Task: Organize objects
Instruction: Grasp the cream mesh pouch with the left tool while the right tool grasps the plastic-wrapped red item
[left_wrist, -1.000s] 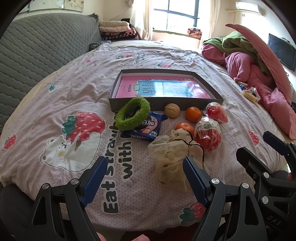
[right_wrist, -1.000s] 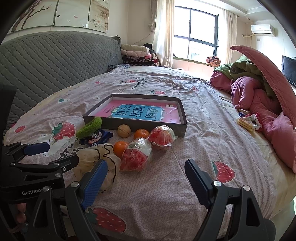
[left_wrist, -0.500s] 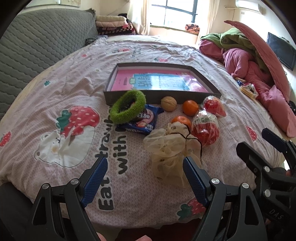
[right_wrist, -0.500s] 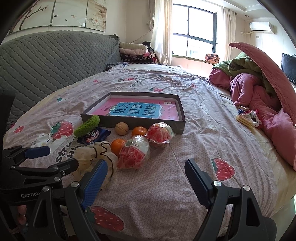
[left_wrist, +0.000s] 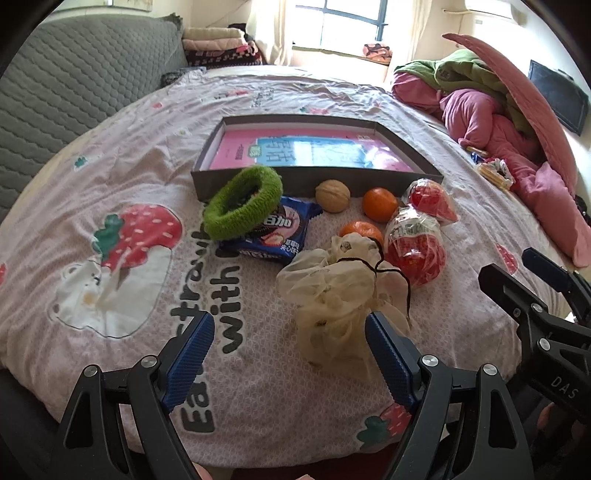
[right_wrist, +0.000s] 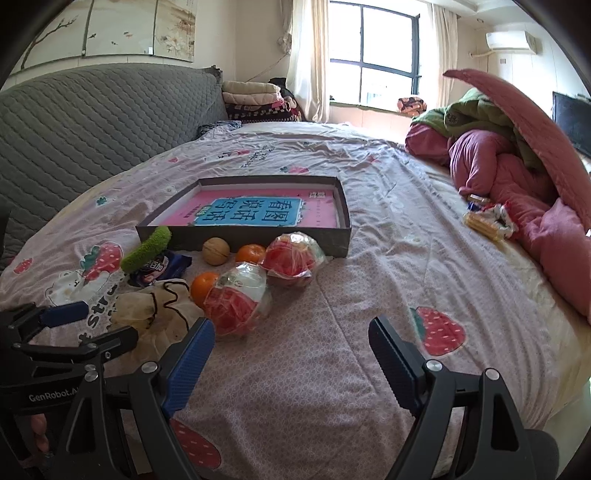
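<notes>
A shallow dark box (left_wrist: 314, 177) (right_wrist: 243, 236) with a pink and blue book inside lies mid-bed. In front of it sit a green fuzzy ring (left_wrist: 242, 203) (right_wrist: 146, 249) on a blue snack packet (left_wrist: 275, 232) (right_wrist: 160, 267), a walnut (left_wrist: 332, 195) (right_wrist: 215, 251), two oranges (left_wrist: 380, 204) (right_wrist: 205, 288), two wrapped red fruits (left_wrist: 415, 249) (right_wrist: 240, 299) and a beige mesh pouch (left_wrist: 340, 295) (right_wrist: 155, 306). My left gripper (left_wrist: 288, 347) stands open just short of the pouch. Open and empty, my right gripper (right_wrist: 290, 350) hovers near the closer wrapped fruit.
A grey quilted headboard (right_wrist: 92, 122) runs along the left. Pink and green bedding (right_wrist: 509, 155) is piled at the right, with a small snack bag (right_wrist: 487, 219) beside it. Folded blankets (right_wrist: 255, 98) sit at the far end under a window.
Both grippers have moved slightly forward toward the objects, which look a little larger and nearer. Nothing on the bed has shifted; both stay open.
</notes>
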